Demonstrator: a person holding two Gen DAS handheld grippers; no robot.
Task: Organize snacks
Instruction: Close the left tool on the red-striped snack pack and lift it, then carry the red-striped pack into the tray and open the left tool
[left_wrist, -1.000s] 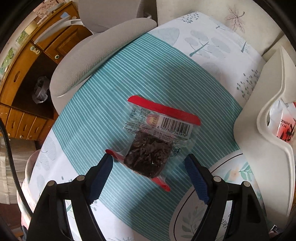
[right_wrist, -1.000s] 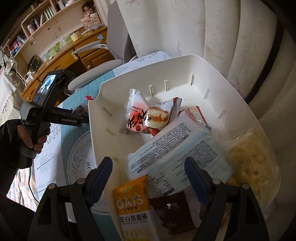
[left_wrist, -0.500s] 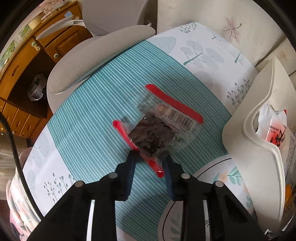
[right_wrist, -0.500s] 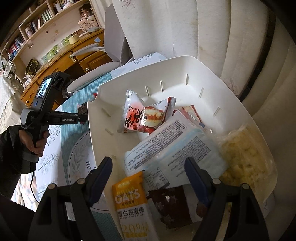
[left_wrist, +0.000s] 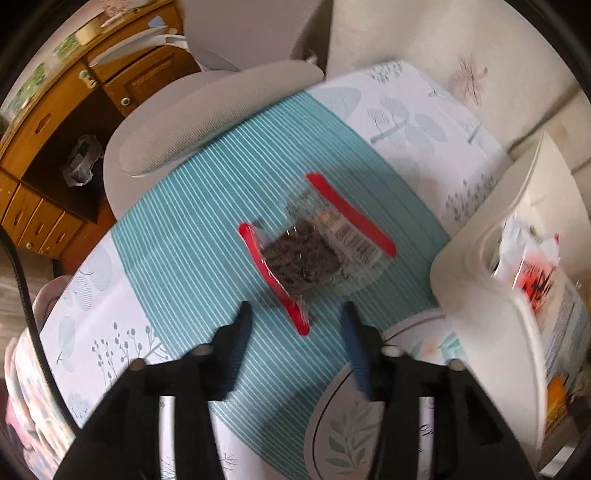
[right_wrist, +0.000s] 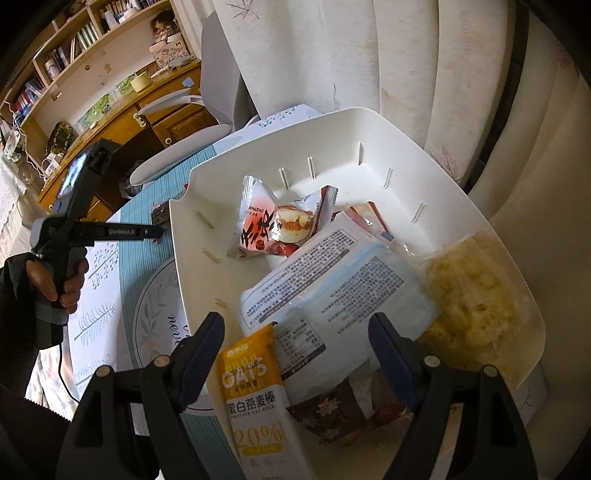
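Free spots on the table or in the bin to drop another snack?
Bare tablecloth between the dark snack pack and the grey chair. In the white bin, bare floor along the far wall behind the red bun packet. The bin's near half is crowded with overlapping packets.

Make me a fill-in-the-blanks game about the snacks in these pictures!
1. The clear snack packet with dark pieces lies on the ______ striped tablecloth.
2. Its two sealed ends are coloured ______.
3. The oat bar in the white basket has a wrapper whose top is ______.
4. Between the fingers of the left gripper, whose jaws are opening, there is ______.

Missing words: teal; red; orange; nothing
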